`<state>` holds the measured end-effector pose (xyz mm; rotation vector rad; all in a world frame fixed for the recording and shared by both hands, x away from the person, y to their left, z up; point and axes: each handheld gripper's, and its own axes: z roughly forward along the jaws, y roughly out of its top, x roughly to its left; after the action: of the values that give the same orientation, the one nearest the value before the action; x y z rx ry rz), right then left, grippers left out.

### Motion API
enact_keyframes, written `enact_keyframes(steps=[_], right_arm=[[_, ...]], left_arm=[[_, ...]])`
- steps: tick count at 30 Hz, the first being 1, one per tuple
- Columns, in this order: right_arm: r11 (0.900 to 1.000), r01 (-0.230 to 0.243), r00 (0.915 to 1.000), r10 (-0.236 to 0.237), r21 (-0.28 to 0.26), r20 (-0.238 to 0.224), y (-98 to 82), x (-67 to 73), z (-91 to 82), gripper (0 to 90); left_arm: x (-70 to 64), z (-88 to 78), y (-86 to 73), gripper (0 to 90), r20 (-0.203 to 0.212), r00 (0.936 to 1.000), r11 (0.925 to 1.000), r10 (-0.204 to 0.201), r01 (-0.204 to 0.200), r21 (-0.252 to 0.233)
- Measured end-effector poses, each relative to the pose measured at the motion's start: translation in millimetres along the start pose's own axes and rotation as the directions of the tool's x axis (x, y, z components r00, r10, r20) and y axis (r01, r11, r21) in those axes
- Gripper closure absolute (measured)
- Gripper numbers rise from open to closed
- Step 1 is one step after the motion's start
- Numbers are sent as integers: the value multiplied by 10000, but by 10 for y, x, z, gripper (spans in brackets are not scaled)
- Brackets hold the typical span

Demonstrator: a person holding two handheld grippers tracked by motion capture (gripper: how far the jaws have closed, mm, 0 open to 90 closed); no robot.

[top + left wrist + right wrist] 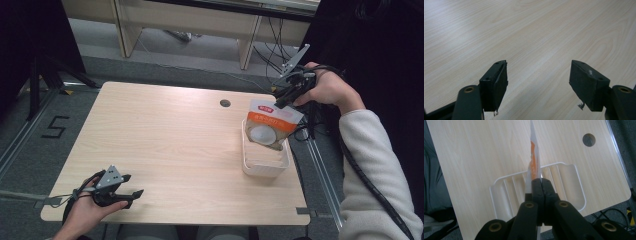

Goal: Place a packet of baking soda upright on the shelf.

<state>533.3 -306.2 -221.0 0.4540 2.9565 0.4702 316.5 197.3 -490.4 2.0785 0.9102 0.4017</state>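
Note:
An orange and white pouch (pixel 270 124) hangs tilted over a white ribbed tray (pixel 264 169) at the table's right side, its lower end down inside the tray. My right gripper (pixel 283 98) is shut on the pouch's top edge. In the right gripper view the pouch (pixel 533 160) shows edge-on, pinched between the closed jaws of that gripper (pixel 541 185), with the tray (pixel 571 180) below it. My left gripper (pixel 131 186) rests at the table's front left corner, open. In the left gripper view its fingers (pixel 496 82) stand wide apart over bare wood, holding nothing.
The light wooden table (pixel 170 140) has a round cable hole (pixel 225 103) near its far edge. Cables (pixel 272 35) lie on the floor beyond the table, under a wooden bench (pixel 190 22). A metal rail (pixel 322 175) runs along the table's right side.

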Motion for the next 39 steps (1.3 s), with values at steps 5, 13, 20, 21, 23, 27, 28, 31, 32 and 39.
enact_keyframes(steps=[5,13,20,21,23,27,28,31,32,39], right_arm=[[9978,571,9984,-572,327,27,-11,-15,26,900],[9932,1012,9945,-1026,578,202,-7,-30,44,900],[9795,1711,9840,-1754,1067,322,33,-28,60,900],[9768,1872,9806,-1921,1038,385,43,-33,61,900],[9661,2315,9712,-2362,1143,299,69,-30,68,900],[9550,2622,9613,-2711,1387,497,86,-19,84,900],[9529,2655,9604,-2748,1464,468,92,-6,90,900],[9432,2970,9494,-3083,1488,596,128,-8,99,900],[9432,2970,9494,-3083,1488,596,128,-8,99,900],[9073,3529,9190,-3820,2285,975,211,11,114,900]], left_arm=[[-6,12,-2,303,-42,9999,9999,-128,128,-76],[-3,6,-3,303,4,9999,9999,-120,120,-26],[0,10,-5,302,-2,9999,9999,-104,104,-90],[0,7,-4,302,-2,9999,9999,-110,110,-35],[8,5,-4,302,-22,10000,9999,56,-56,-83],[9,4,-2,302,-3,10000,10000,64,-64,-49],[0,9,-6,301,19,9999,9999,-128,128,-75],[10,4,-3,301,-31,10000,9999,71,-72,-80],[10,4,-3,301,-31,10000,9999,71,-72,-80],[6,9,-5,301,-18,10000,9999,-14,13,-158]])
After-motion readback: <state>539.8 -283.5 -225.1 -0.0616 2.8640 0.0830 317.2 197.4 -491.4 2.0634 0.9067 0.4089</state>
